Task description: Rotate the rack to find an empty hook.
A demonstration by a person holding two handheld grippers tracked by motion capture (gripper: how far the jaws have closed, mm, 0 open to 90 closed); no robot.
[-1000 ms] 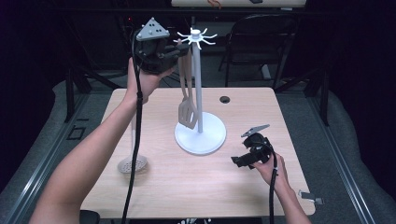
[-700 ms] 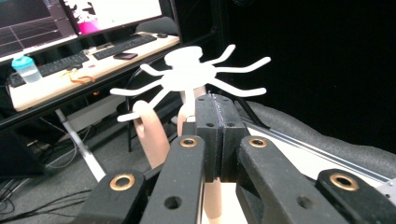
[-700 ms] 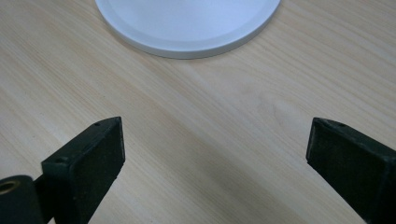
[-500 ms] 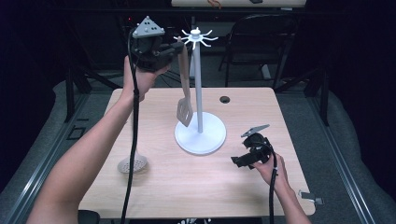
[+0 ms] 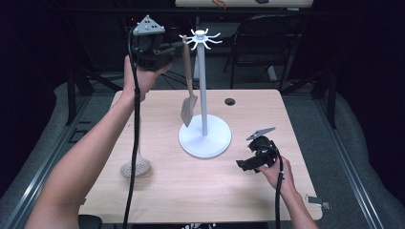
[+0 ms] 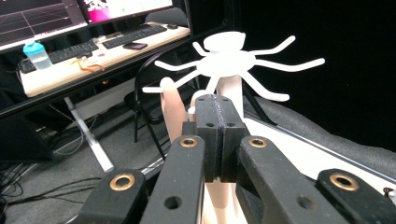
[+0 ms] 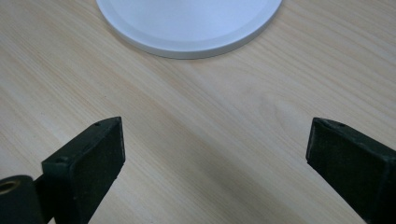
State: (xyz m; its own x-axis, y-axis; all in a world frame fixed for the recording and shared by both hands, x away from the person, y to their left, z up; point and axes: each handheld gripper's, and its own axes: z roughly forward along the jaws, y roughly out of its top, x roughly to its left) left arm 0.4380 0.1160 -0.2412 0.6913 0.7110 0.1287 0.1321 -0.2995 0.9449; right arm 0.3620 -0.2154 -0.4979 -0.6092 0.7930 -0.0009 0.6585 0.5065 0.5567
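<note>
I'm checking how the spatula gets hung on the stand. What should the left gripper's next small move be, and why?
Probably ease the left gripper toward the hooks and lower it: its jaws are shut on the spatula, whose handle top stands beside a prong.

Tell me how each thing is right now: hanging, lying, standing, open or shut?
Spatula: hanging beside the rack's pole, handle top up at the hooks, gripped near the top.
Left gripper: jaws shut on the spatula handle.
Right gripper: jaws open, nothing between them, low over the table.
Hook rack: standing upright.
Skimmer: lying flat on the table.
</note>
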